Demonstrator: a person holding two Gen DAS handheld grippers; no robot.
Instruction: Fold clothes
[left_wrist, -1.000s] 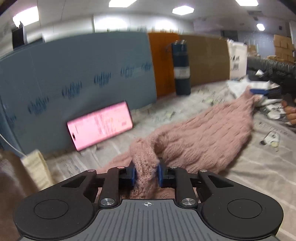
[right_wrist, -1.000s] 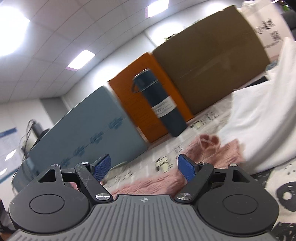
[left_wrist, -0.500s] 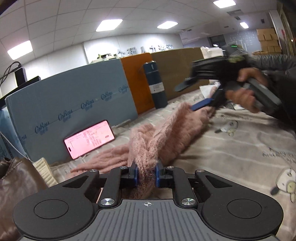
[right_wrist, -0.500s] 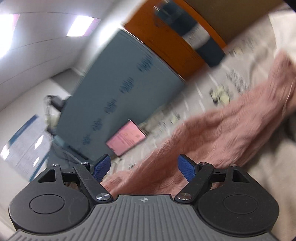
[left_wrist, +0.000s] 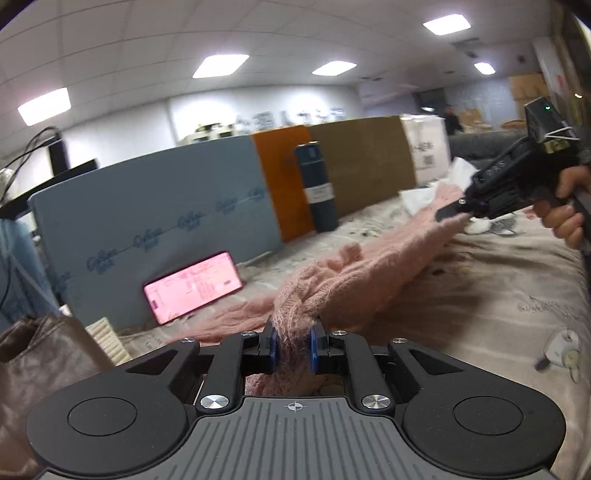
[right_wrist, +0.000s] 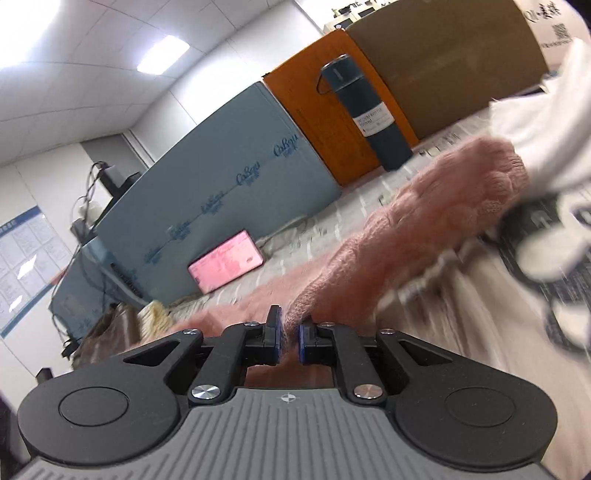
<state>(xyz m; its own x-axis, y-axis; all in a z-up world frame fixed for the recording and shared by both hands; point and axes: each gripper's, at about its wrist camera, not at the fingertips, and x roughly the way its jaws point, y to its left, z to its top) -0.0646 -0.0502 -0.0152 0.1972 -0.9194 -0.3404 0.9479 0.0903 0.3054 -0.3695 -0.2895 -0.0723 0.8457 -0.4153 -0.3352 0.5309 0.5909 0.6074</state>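
A pink knit sweater (left_wrist: 369, 273) stretches across the printed sheet (left_wrist: 498, 295) between my two grippers. My left gripper (left_wrist: 291, 345) is shut on a bunched end of it, with fuzzy knit squeezed between the blue pads. At the far right, a hand (left_wrist: 561, 218) holds my right gripper (left_wrist: 448, 214) at the sweater's other end. In the right wrist view the right gripper (right_wrist: 289, 338) has its jaws closing tight on a thin edge of the sweater (right_wrist: 424, 229), which runs away to the upper right.
A phone (left_wrist: 194, 286) with a pink screen leans on a blue board (left_wrist: 147, 221). A dark blue flask (left_wrist: 319, 188) stands by the orange and brown boards. A brown leather item (left_wrist: 37, 354) lies at the left. White clothing (right_wrist: 546, 140) lies at the right.
The right gripper's jaws went from wide open to closed on the sweater's edge. Both hands shifted sideways, and the sweater now hangs stretched between them. The left grip is unchanged.
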